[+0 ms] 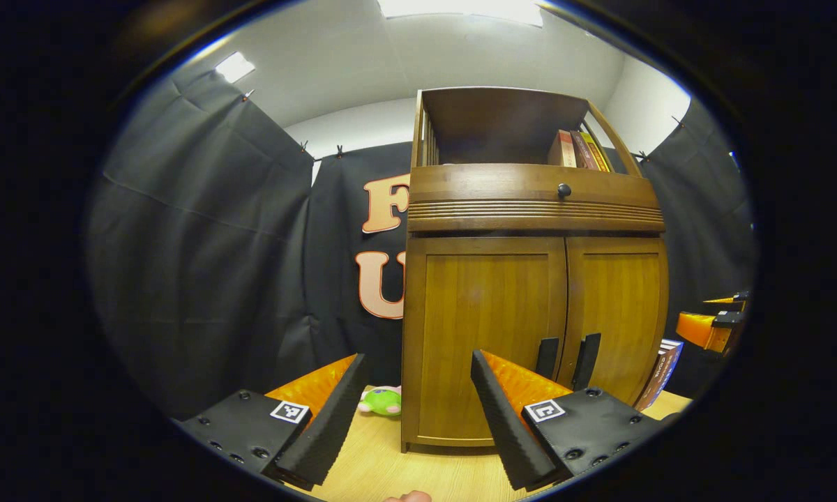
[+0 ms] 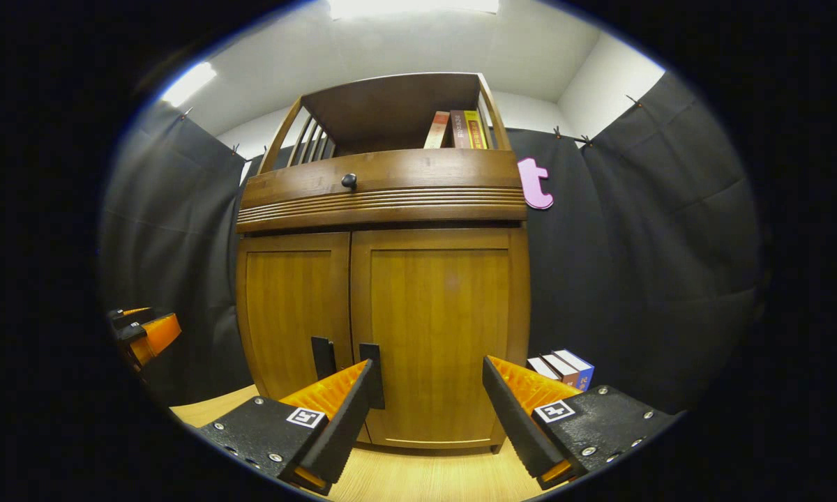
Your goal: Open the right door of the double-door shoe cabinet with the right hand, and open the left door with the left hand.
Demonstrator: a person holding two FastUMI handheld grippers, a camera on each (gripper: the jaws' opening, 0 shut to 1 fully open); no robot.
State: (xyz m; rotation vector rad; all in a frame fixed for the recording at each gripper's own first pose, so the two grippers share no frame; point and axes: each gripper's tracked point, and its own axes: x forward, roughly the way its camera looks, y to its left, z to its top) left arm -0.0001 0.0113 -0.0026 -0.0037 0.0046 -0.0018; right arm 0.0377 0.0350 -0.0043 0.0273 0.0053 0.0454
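Observation:
The wooden shoe cabinet [image 1: 530,209] stands on a light wood surface with both doors shut. In the left gripper view its left door [image 1: 485,328] and right door [image 1: 617,314] meet at two dark vertical handles [image 1: 547,357]. My left gripper [image 1: 415,411] is open, a short way in front of the left door, with nothing between its fingers. In the right gripper view the right door [image 2: 439,314] faces me, its handle [image 2: 372,362] just behind my inner finger. My right gripper [image 2: 425,411] is open and holds nothing. Each gripper shows at the edge of the other's view [image 1: 711,324] [image 2: 143,335].
A green plush toy [image 1: 381,401] lies left of the cabinet's base. Several books [image 2: 561,366] lean at its right side, and more books [image 2: 457,129] stand on the open top shelf. A drawer with a round knob [image 2: 349,180] sits above the doors. Black cloth walls surround the cabinet.

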